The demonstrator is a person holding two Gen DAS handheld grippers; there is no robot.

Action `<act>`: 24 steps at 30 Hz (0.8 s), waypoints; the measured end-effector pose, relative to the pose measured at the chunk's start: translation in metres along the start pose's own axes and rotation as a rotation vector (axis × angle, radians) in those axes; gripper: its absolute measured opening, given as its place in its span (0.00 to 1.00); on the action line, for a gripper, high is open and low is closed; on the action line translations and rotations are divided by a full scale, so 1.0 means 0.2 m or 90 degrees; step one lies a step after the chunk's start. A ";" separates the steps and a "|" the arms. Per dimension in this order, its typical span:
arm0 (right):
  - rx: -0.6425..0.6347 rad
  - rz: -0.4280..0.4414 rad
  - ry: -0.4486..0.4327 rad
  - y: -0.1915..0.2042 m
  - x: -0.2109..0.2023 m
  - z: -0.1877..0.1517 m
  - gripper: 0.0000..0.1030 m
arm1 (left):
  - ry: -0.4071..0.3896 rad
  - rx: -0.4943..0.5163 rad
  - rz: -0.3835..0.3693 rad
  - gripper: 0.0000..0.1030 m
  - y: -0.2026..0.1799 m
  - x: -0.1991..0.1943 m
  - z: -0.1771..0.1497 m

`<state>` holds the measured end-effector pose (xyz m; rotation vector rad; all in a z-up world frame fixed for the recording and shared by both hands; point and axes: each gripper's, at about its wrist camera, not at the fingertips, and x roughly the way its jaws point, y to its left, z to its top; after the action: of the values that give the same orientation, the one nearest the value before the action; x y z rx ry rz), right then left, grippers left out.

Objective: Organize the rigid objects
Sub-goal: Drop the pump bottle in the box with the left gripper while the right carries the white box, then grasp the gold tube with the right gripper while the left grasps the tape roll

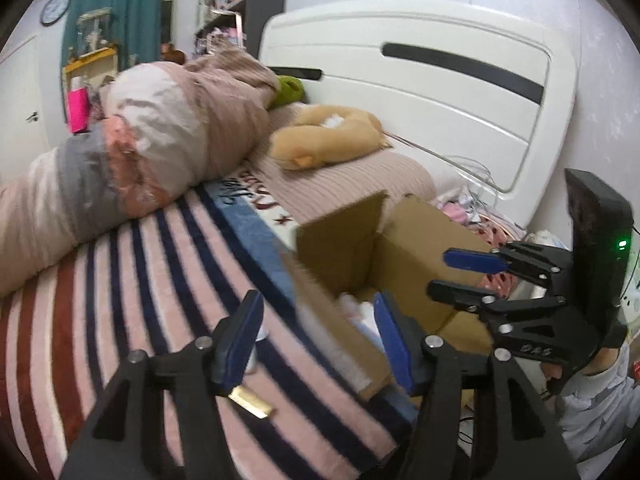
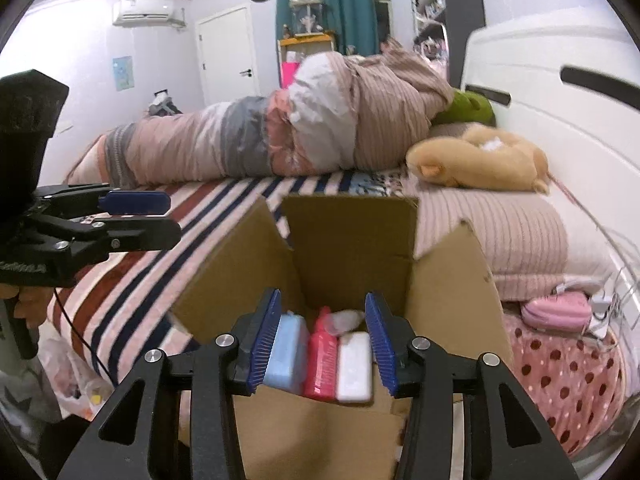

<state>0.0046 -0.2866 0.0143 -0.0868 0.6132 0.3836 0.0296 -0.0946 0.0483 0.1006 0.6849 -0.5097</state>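
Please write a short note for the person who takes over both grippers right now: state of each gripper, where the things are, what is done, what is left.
Left gripper: open, holds nothing, over the striped blanket beside the cardboard box.
Right gripper: open, holds nothing, above the open box.
Done: a blue box, a red bottle and a white box stand side by side in the cardboard box.
Left: a gold flat item and a small white item lie on the blanket near the left fingers; probably these go in next.
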 end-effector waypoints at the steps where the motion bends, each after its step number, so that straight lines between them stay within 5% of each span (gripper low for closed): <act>1: -0.007 0.005 -0.006 0.03 -0.01 0.01 0.39 | -0.003 -0.005 0.008 0.54 0.03 -0.03 -0.02; 8: -0.062 0.090 -0.012 0.38 0.03 0.09 0.39 | -0.002 -0.064 0.060 0.54 0.37 -0.13 -0.22; 13: -0.072 0.202 0.064 0.63 0.23 0.08 0.39 | 0.035 -0.099 0.071 0.54 0.58 -0.03 -0.39; 18: -0.083 0.193 0.144 0.79 0.49 -0.03 0.39 | 0.075 -0.135 0.040 0.54 0.75 0.15 -0.52; 24: -0.068 0.113 0.199 0.76 0.80 -0.15 0.39 | 0.105 -0.140 -0.002 0.54 0.84 0.39 -0.58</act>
<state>0.0508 -0.0998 -0.0970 -0.1976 0.9133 0.5805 0.0949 0.0498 -0.1031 -0.0658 0.8987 -0.4288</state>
